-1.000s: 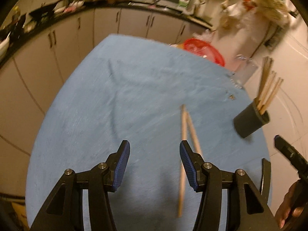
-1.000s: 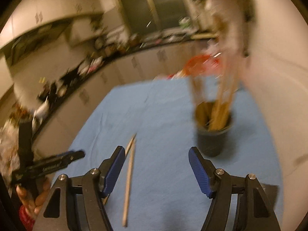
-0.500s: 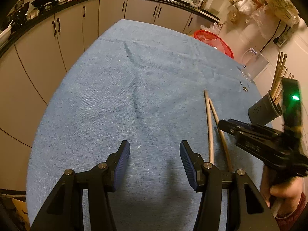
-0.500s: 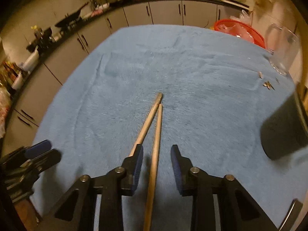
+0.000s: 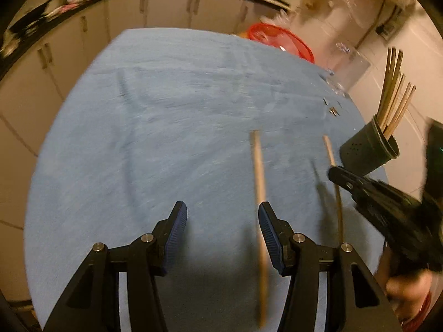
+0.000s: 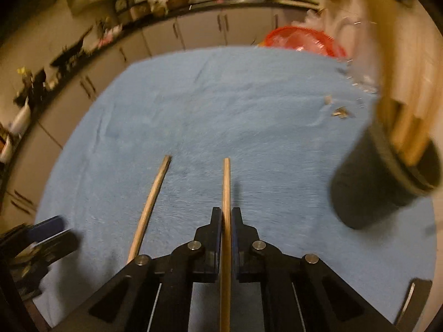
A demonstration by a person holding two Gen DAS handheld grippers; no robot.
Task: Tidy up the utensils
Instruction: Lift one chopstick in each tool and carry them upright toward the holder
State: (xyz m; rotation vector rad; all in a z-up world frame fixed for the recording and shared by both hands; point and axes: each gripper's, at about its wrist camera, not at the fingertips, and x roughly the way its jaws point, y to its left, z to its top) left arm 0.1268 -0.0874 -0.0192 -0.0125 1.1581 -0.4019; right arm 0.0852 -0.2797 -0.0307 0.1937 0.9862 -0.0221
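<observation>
My right gripper (image 6: 226, 214) is shut on a wooden chopstick (image 6: 226, 182) and holds it above the blue cloth (image 6: 221, 102). In the left wrist view that chopstick (image 5: 331, 157) sticks out of the right gripper (image 5: 339, 175). A second chopstick (image 6: 151, 204) lies on the cloth to its left, and also shows in the left wrist view (image 5: 259, 182). My left gripper (image 5: 221, 215) is open and empty, with that chopstick by its right finger. A dark holder (image 6: 379, 182) with several chopsticks stands at the right, also in the left wrist view (image 5: 368, 152).
A red basket (image 5: 279, 40) sits at the table's far edge, with a clear jug (image 5: 349, 66) beside it. Small scraps (image 6: 339, 112) lie on the cloth near the holder. Kitchen cabinets (image 5: 166, 8) run behind the table.
My right gripper has shut on one chopstick and lifted it away from the other. The two chopsticks now lie apart. The left gripper has stayed open.
</observation>
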